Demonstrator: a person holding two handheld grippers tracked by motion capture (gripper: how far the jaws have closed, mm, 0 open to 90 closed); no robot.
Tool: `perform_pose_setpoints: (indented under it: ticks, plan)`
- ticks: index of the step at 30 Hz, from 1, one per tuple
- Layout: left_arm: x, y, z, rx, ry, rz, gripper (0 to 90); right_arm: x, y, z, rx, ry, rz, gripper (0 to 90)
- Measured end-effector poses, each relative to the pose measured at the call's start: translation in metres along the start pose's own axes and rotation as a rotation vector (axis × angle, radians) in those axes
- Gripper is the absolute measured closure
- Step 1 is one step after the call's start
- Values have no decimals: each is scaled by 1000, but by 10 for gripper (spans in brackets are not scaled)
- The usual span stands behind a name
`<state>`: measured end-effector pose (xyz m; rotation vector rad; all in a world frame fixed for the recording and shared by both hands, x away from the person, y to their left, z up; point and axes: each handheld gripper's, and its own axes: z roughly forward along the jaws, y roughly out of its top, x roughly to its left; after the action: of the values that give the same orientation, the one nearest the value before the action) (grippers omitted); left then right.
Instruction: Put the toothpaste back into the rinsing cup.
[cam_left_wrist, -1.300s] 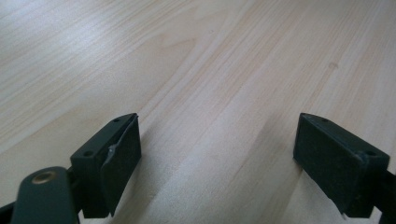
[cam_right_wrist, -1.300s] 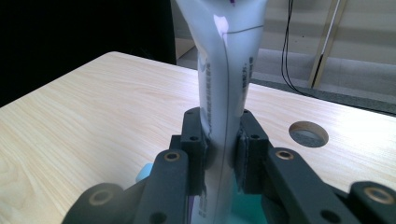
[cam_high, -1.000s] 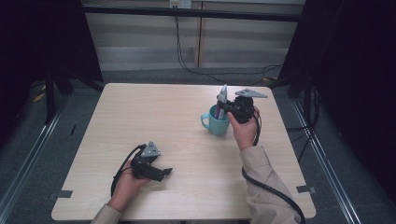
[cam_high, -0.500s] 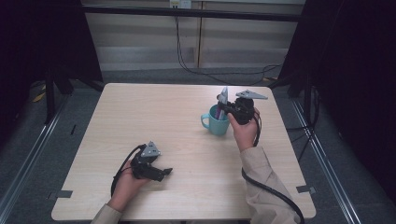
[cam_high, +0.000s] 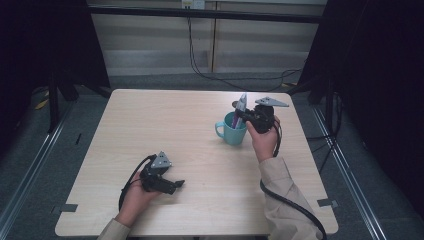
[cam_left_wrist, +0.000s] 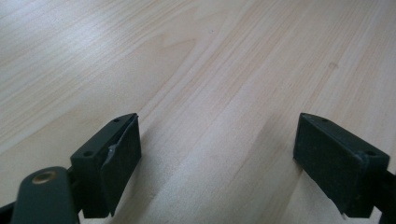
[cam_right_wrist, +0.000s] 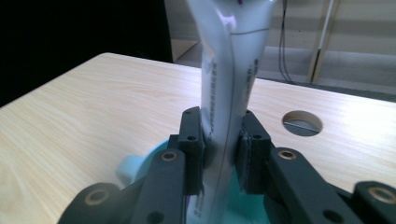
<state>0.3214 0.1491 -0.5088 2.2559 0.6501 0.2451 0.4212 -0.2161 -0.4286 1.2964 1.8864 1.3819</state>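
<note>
A white plastic squeeze tube with purple print (cam_right_wrist: 231, 70) is standing upright over a round teal ceramic mug with a side handle (cam_high: 231, 133), its lower end reaching down into the mug's mouth toward the far right part of a pale wood-grain table (cam_high: 165, 120). The right gripper (cam_high: 242, 113), a black two-jaw tool topped by a grey three-cornered plate, is clamping the tube from both sides, its pads pressing flat against the tube's body just above the mug's rim; the jaws have just been easing open slightly with the tube between them. The person's right hand (cam_high: 264, 139) is holding that tool level beside the mug. Well apart, near the table's front left, the left gripper (cam_left_wrist: 217, 154) is resting low over bare wood in the person's left hand (cam_high: 134, 196), its jaws standing wide apart with nothing between them.
</note>
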Motion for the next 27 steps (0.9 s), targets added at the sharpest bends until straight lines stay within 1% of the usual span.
perform_pose_setpoints:
  ticks: [2, 7, 11, 13, 20, 27]
  plan:
    - [0, 0, 0, 0, 0, 0, 148, -1, 0, 0, 0, 2, -4, 736]
    - [0, 0, 0, 1, 1, 0, 148, -3, 0, -1, 3, -15, -25, 721]
    - [0, 0, 0, 1, 1, 0, 148, -7, -1, -2, 1, -27, -22, 713]
    - [0, 0, 0, 1, 1, 0, 148, -8, -2, -2, 1, -26, -15, 711]
    - [0, 0, 0, 0, 0, 0, 148, -11, -2, -3, 2, -31, -17, 702]
    - [0, 0, 0, 2, 1, 1, 148, -15, -3, -3, 1, -39, -2, 693]
